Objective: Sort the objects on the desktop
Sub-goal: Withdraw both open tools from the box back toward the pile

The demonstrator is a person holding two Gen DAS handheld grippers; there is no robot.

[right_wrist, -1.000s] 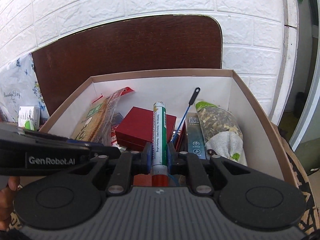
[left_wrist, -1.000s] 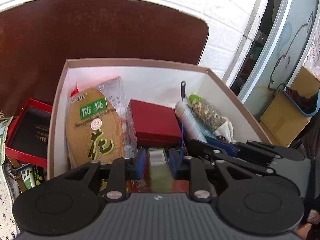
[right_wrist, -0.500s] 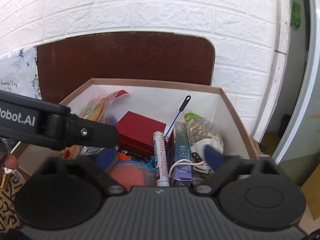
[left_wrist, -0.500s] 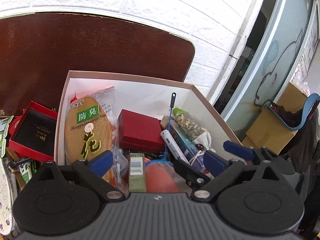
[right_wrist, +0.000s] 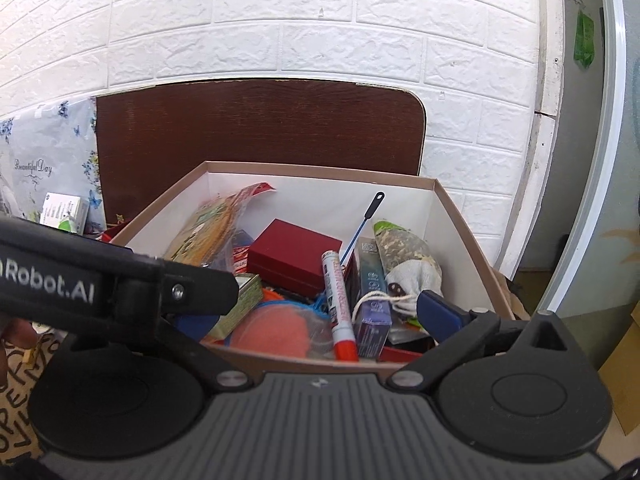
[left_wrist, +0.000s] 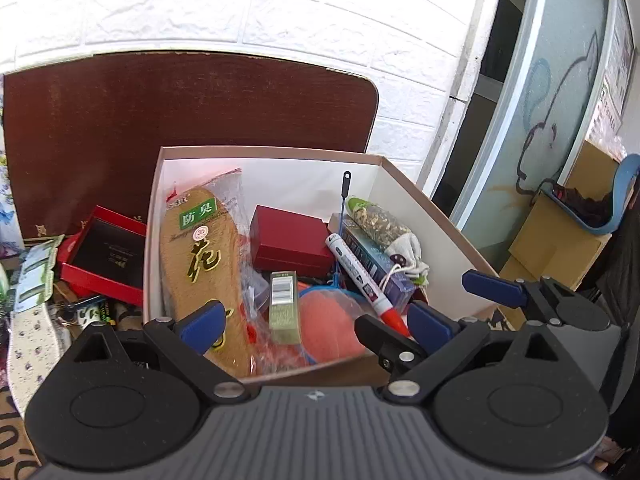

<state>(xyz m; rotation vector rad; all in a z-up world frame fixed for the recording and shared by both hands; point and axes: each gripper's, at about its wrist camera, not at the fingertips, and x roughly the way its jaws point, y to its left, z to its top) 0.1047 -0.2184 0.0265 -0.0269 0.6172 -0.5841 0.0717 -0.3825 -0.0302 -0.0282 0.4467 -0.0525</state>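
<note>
In the box (left_wrist: 448, 232), marker (left_wrist: 362, 276) half buried; L gripper (left_wrist: 316, 324) & R gripper (right_wrist: 316, 312) both spread, empty

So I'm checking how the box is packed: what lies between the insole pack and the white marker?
In the left wrist view, between the insole pack and the white marker lie the closed red box, the small green box and an orange netted ball.
</note>
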